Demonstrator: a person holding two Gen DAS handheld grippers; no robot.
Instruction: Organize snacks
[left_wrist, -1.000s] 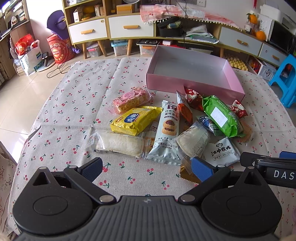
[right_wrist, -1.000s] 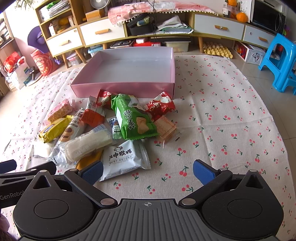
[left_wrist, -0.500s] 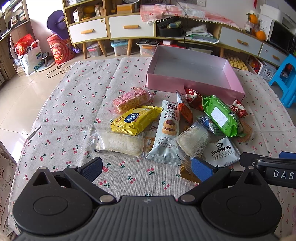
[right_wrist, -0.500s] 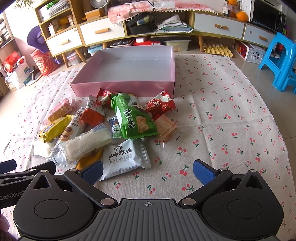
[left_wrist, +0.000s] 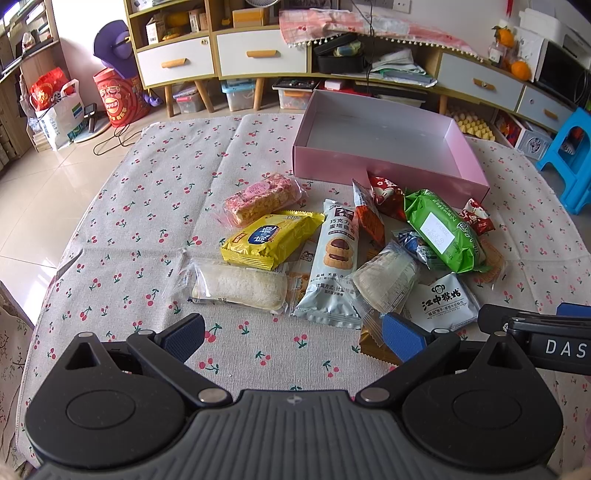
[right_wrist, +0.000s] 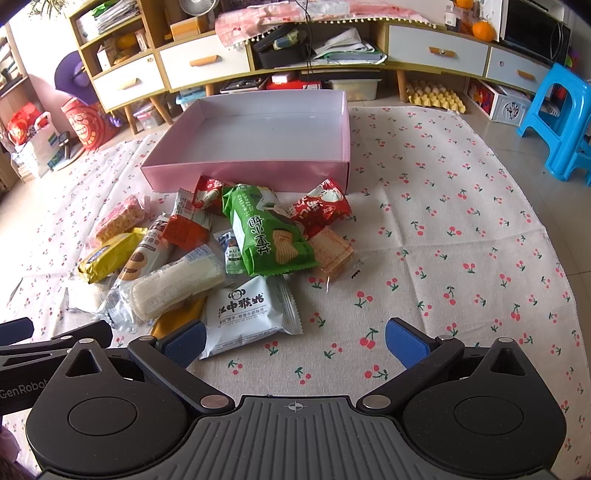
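A pile of wrapped snacks lies on the cherry-print cloth in front of an empty pink box (left_wrist: 373, 168) (right_wrist: 243, 173). It includes a green chip bag (left_wrist: 443, 230) (right_wrist: 266, 230), a yellow packet (left_wrist: 269, 238), a pink bar (left_wrist: 258, 197), a white roll (left_wrist: 240, 286), a long cookie pack (left_wrist: 336, 264) and a white monkey-logo pack (right_wrist: 251, 312) (left_wrist: 441, 302). My left gripper (left_wrist: 293, 338) is open and empty, just short of the pile. My right gripper (right_wrist: 295, 343) is open and empty, its left fingertip beside the monkey-logo pack.
Low cabinets with drawers (left_wrist: 258, 51) and clutter stand behind the cloth. A blue stool (right_wrist: 561, 122) stands at the far right. Bags and a red drum (left_wrist: 118, 99) stand at the far left. The cloth to the right of the pile (right_wrist: 461, 240) is bare.
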